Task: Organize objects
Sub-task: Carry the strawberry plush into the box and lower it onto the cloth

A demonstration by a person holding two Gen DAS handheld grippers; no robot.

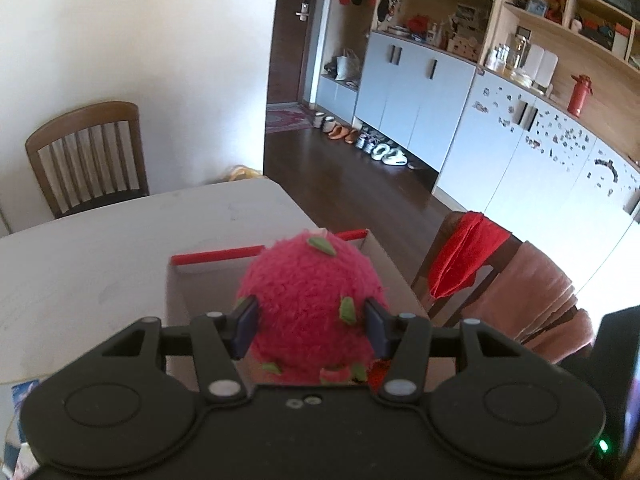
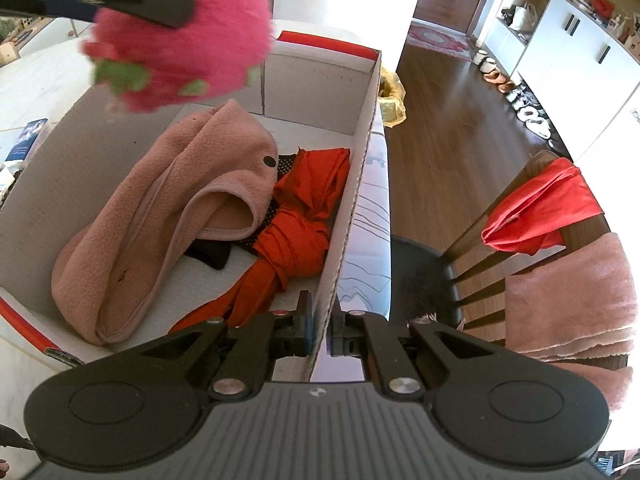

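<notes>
**Plush fruit held over the open box**

Looked like a round plush toy (image 1: pixel 310 304): fuzzy bright pink pile, dotted with small green felt leaves, with a green and pink tuft at its base. Hung above the far left corner of the cardboard box (image 2: pixel 362 168), clear of the things inside.

Box: white cardboard walls, red trim along the rim, rectangular, set near the right edge of the pale table (image 1: pixel 100 264). Inside lay a pink fleece garment (image 2: pixel 160 216), soft and folded with a stitched hem and one dark button, just beside a knotted orange-red cloth (image 2: pixel 300 232), smooth and twisted, against the right wall. Under both showed a bit of black fabric (image 2: pixel 212 256).

Left gripper (image 1: pixel 311 322): jaws spread about the width of the toy, blue pads pressed into its pile on both sides, gripping it. Right gripper (image 2: pixel 319 328): jaws nearly closed, pinched on the thin right wall of the box at its near corner.
</notes>
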